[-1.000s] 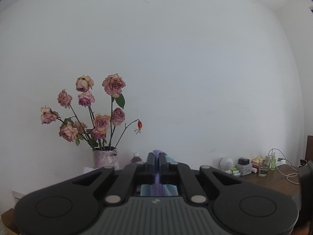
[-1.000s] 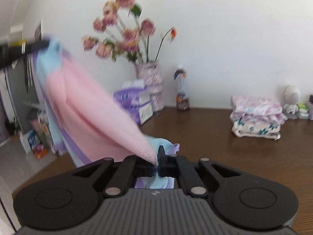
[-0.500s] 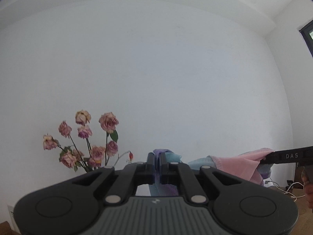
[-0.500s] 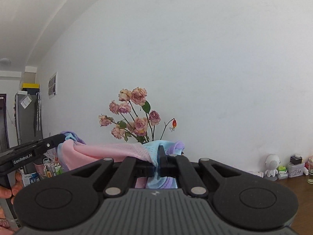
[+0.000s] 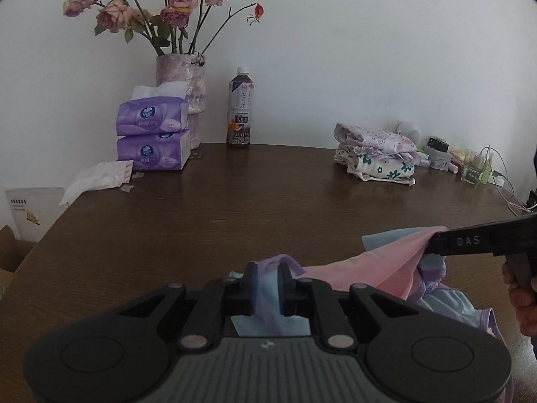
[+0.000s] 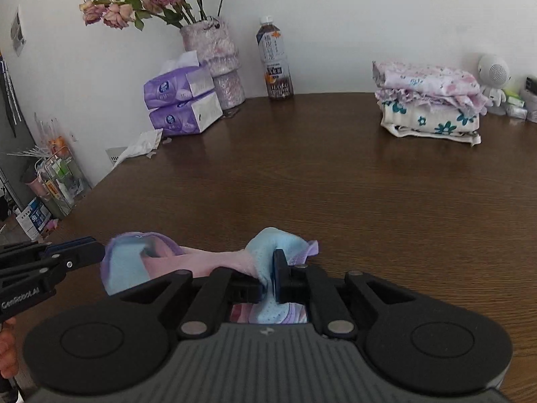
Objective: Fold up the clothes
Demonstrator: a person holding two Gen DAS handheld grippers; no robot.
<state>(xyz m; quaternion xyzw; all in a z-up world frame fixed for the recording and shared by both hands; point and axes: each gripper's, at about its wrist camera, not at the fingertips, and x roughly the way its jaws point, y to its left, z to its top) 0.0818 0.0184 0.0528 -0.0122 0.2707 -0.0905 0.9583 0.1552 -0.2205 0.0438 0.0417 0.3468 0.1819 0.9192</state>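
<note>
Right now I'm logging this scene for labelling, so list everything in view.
Garment: one, pink, blue and lilac, near table edge, held at two ends.
Folded clothes: one floral stack, far right.
Tissue packs: two, purple, stacked far left.
Vase: one, pale, dried pink roses.
Bottle: one, dark tea, by wall.
Table: one, dark wood.
Left gripper: black, shut on garment.
Right gripper: black, shut on garment.
</note>
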